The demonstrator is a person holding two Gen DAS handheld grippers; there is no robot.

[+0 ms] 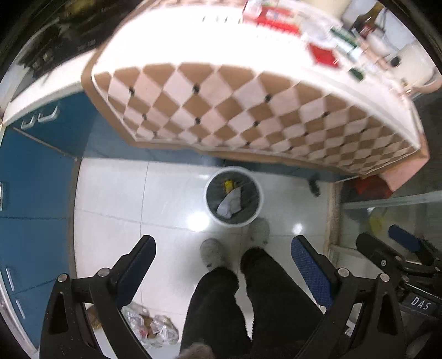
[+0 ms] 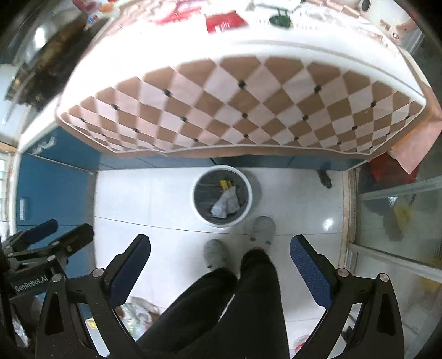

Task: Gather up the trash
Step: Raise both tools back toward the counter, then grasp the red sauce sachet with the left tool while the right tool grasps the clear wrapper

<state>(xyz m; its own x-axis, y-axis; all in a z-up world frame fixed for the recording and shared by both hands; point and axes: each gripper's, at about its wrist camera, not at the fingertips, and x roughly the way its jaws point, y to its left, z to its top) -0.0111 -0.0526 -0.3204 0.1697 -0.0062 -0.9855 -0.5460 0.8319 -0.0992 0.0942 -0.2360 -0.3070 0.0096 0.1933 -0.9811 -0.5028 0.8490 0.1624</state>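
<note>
A round white trash bin (image 1: 255,218) with a dark liner stands on the white tiled floor below the table's edge; it also shows in the right wrist view (image 2: 250,193). It holds crumpled grey paper (image 1: 230,203) and a yellow scrap (image 1: 228,185). My left gripper (image 1: 223,256) is open and empty, high above the floor. My right gripper (image 2: 221,254) is open and empty beside it. Crumpled plastic trash (image 1: 154,327) lies on the floor at the lower left; it also shows in the right wrist view (image 2: 138,312).
A table with a brown-and-pink checked cloth (image 1: 248,110) overhangs the bin and carries red packets (image 2: 223,22) and bottles. Blue cabinets (image 1: 33,193) stand on the left. A glass door (image 2: 400,221) is on the right. The person's legs (image 2: 243,303) and grey slippers stand near the bin.
</note>
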